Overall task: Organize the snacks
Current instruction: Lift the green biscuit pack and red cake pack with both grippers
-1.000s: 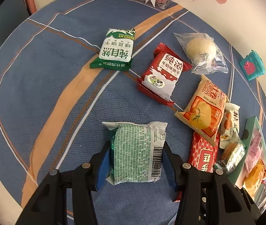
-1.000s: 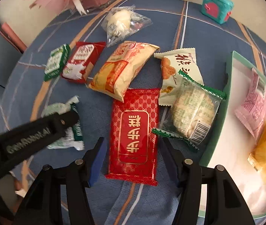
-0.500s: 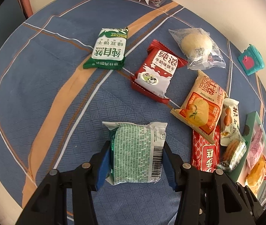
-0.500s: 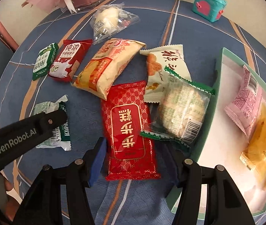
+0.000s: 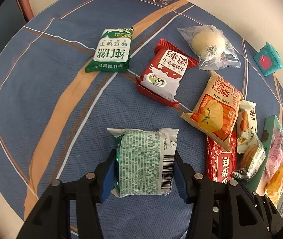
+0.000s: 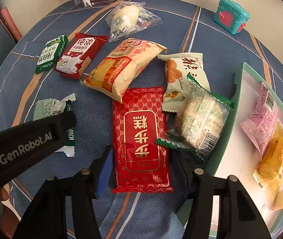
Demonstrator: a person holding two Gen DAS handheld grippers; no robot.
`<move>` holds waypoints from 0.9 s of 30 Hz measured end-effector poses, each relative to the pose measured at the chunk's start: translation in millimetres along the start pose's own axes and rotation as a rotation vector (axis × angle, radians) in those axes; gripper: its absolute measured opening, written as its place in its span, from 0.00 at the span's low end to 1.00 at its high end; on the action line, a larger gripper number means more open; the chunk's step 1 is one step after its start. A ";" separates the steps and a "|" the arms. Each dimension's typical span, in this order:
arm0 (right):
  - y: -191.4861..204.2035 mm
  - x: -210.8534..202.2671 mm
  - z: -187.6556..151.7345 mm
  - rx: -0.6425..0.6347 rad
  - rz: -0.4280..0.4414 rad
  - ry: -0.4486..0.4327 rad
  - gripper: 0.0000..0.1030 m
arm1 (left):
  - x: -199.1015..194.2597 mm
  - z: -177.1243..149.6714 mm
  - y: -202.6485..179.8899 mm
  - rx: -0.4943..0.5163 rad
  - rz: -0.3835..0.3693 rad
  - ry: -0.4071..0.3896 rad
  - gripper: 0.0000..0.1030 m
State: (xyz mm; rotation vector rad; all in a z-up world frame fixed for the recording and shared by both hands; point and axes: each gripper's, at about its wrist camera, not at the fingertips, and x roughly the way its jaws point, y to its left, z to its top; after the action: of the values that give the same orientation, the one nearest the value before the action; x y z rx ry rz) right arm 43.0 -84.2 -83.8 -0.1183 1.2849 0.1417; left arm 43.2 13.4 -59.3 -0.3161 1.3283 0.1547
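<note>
My left tool (image 5: 144, 171) clamps a green packet (image 5: 144, 161) above the table (image 5: 41, 99); my right tool (image 6: 141, 171), fingers apart, straddles a red packet (image 6: 141, 139) beside the tray (image 6: 229, 159).

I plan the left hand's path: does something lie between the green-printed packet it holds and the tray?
Yes. Between the green-printed packet in the left hand-held gripper and the tray lie the red packet and the clear cracker packet, which touches the tray's rim.
</note>
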 end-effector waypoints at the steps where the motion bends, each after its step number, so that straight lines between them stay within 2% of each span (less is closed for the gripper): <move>1: -2.8 -1.3 -1.0 0.002 0.003 -0.001 0.50 | -0.4 0.0 0.1 -0.002 -0.007 0.000 0.52; 5: -15.4 -6.2 -5.8 0.011 0.019 -0.001 0.46 | -2.1 -0.8 -2.8 -0.003 -0.033 0.005 0.52; 15: -31.2 -22.8 -24.2 0.051 0.061 0.004 0.45 | -3.4 -7.2 -12.5 -0.022 -0.094 0.023 0.52; 27: -56.5 -71.6 -35.2 0.101 0.118 -0.093 0.44 | -31.1 -3.8 -15.8 -0.031 -0.148 -0.041 0.52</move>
State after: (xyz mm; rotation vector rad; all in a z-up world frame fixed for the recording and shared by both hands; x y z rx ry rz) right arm -0.4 -148.5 -24.4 0.0502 1.2036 0.1816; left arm 36.9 -0.6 -27.8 -0.4337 1.2583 0.0570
